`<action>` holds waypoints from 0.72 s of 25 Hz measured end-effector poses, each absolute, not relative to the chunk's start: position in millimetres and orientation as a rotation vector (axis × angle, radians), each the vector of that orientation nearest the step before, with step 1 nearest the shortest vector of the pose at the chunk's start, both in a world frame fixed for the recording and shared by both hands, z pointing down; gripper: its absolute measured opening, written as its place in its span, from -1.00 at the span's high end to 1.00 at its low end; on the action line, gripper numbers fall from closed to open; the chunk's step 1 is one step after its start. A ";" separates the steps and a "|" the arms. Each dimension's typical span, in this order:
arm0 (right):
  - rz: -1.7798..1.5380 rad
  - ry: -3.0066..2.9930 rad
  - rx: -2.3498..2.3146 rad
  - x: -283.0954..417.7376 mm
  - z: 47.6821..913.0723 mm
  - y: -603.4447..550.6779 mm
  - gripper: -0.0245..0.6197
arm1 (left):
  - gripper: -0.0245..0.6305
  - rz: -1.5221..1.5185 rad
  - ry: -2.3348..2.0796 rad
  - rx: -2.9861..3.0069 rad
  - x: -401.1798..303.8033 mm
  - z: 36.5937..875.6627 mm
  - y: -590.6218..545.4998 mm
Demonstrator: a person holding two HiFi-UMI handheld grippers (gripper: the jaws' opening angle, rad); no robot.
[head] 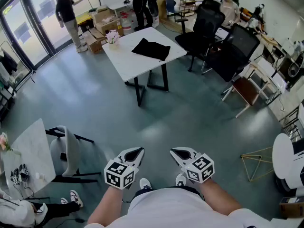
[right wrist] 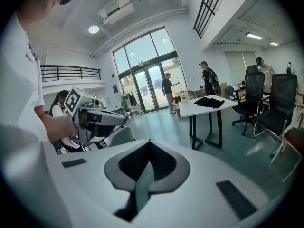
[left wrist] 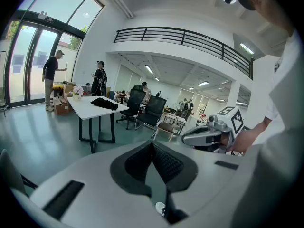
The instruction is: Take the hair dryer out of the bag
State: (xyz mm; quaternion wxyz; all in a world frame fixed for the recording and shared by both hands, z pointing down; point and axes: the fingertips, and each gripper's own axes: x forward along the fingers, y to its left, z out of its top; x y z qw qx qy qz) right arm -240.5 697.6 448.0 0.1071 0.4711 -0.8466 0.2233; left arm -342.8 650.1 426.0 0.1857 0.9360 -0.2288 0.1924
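Pressed together and empty, the left claw (head: 135, 153) and right claw (head: 178, 152) are pointing toward the black bag (head: 151, 49) lying on the white surface (head: 126, 61) well ahead, about equally far from both, the hair dryer unseen.

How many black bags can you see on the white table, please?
1. The black bag lies flat on the white table, right of the pink flowers. Nothing there seems to hide another.
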 end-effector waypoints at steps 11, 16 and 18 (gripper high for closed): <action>0.650 -2.488 1.396 -242.6 449.2 696.6 0.88 | 0.88 0.526 -0.635 2.648 -342.6 423.2 650.9; 0.672 -2.532 1.410 -248.6 441.0 693.8 0.88 | 0.88 0.523 -0.665 2.639 -348.5 424.2 643.5; 0.642 -2.525 1.426 -250.8 439.1 692.4 0.88 | 0.88 0.524 -0.675 2.628 -350.6 425.6 640.6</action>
